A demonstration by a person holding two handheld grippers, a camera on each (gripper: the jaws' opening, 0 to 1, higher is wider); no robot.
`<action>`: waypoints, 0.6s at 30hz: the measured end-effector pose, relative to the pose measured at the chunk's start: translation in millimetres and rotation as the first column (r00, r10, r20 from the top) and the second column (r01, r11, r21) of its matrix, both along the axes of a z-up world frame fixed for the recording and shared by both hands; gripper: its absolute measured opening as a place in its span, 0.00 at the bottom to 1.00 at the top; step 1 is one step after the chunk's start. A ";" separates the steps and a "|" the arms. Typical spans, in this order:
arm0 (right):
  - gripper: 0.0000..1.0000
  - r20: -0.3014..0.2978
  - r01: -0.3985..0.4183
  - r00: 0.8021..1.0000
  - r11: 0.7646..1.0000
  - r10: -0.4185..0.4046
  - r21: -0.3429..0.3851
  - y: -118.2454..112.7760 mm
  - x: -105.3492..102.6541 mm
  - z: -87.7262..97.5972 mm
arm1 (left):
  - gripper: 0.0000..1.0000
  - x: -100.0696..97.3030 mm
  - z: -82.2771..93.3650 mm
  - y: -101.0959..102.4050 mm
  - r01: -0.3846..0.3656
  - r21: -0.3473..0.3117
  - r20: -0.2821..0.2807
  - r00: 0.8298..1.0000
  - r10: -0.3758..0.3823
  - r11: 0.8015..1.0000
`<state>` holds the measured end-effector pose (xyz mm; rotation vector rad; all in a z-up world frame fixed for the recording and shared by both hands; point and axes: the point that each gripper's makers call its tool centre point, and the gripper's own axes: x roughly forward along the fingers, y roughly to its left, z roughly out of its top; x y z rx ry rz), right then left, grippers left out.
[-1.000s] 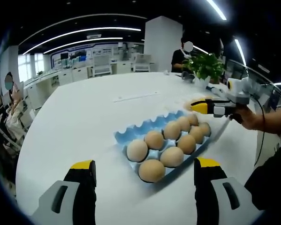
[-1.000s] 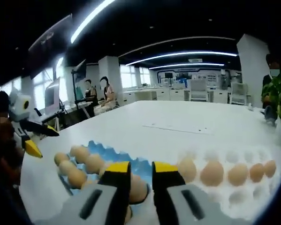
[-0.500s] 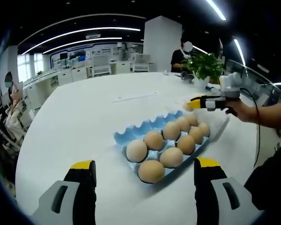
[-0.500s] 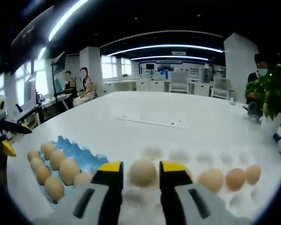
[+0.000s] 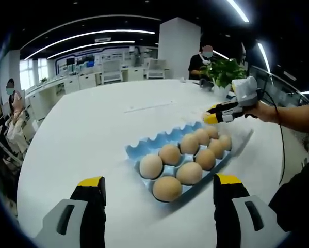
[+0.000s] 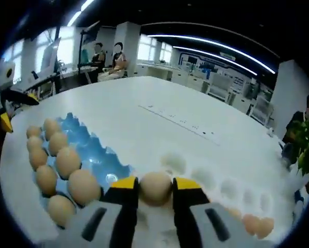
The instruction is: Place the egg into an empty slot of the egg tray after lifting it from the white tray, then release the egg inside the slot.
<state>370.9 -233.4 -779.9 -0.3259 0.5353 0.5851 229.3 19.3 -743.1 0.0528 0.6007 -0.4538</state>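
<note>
R gripper has its jaws clamped on the egg, held up over the white tray, so the step looks like carry. L gripper hangs w/ jaws wide apart, nothing between. Beyond sits the blue egg tray; next move likely calls for swinging to a free slot at its near end, lowering, letting go.

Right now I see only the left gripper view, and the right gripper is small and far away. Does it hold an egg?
Observer: Yes. In the right gripper view an egg sits clamped between the jaws of the right gripper.
Operator: Is a free slot close to it?
Observer: Yes. The blue egg tray has empty slots on the side nearest that egg.
Operator: And the white tray?
Observer: The white tray lies under and beyond the jaws; a few eggs lie at one end.
</note>
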 end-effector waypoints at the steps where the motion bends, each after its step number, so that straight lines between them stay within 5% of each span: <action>1: 0.25 0.005 -0.005 1.000 1.000 0.005 -0.005 0.0 -0.5 -0.1 | 0.86 0.1 0.1 0.1 0.000 -0.001 0.001 1.000 0.000 1.000; 5: 0.24 -0.003 0.046 0.999 0.997 -0.045 0.057 -4.1 -0.9 5.4 | 0.86 0.3 0.0 2.2 -0.008 -0.003 0.002 1.000 0.008 1.000; 9: 0.24 0.058 0.091 0.993 0.978 -0.104 0.188 -5.1 2.6 36.8 | 0.86 -0.2 -0.2 4.9 -0.015 -0.002 0.004 1.000 0.015 1.000; 18: 0.24 0.044 0.037 0.998 0.962 -0.051 0.270 29.9 -9.1 49.4 | 0.86 -0.4 -1.7 5.9 -0.019 -0.006 0.002 1.000 0.019 1.000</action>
